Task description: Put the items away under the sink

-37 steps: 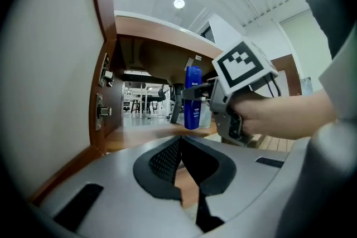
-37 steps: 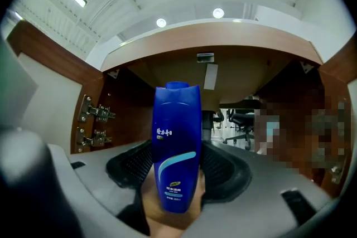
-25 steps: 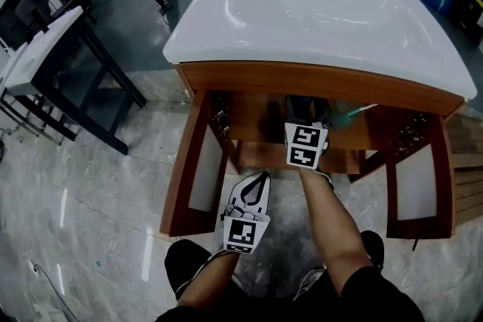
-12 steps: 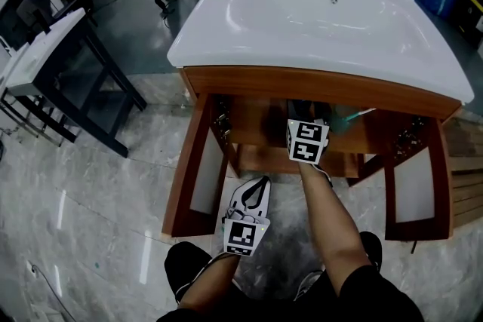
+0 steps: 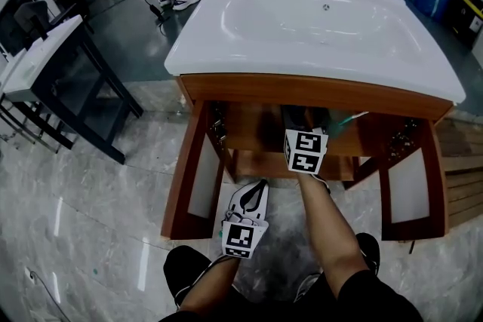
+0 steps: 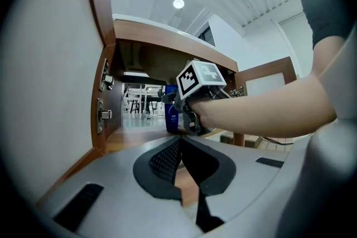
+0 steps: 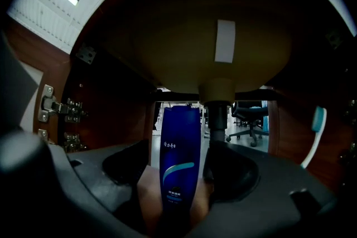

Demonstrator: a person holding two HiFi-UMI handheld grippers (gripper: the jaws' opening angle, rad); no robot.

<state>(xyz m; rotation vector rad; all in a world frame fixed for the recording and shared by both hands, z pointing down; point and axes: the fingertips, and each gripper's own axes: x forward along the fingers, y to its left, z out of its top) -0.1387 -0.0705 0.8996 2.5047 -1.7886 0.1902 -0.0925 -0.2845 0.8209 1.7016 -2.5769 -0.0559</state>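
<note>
Your right gripper's (image 7: 175, 149) jaws have just been opening. They now stand apart inside the cabinet (image 5: 302, 90) under the sink (image 5: 317, 19). The blue bottle (image 7: 179, 175) stands upright between them on the shelf (image 5: 253, 143), with a strip of wood showing on either side of it. A teal toothbrush (image 7: 315, 130) leans at the bottle's 3 o'clock. Your left gripper (image 6: 179, 143) hangs outside the cabinet at the right one's 7 o'clock, over the floor (image 5: 113, 185) — jaws together, nothing in them.
</note>
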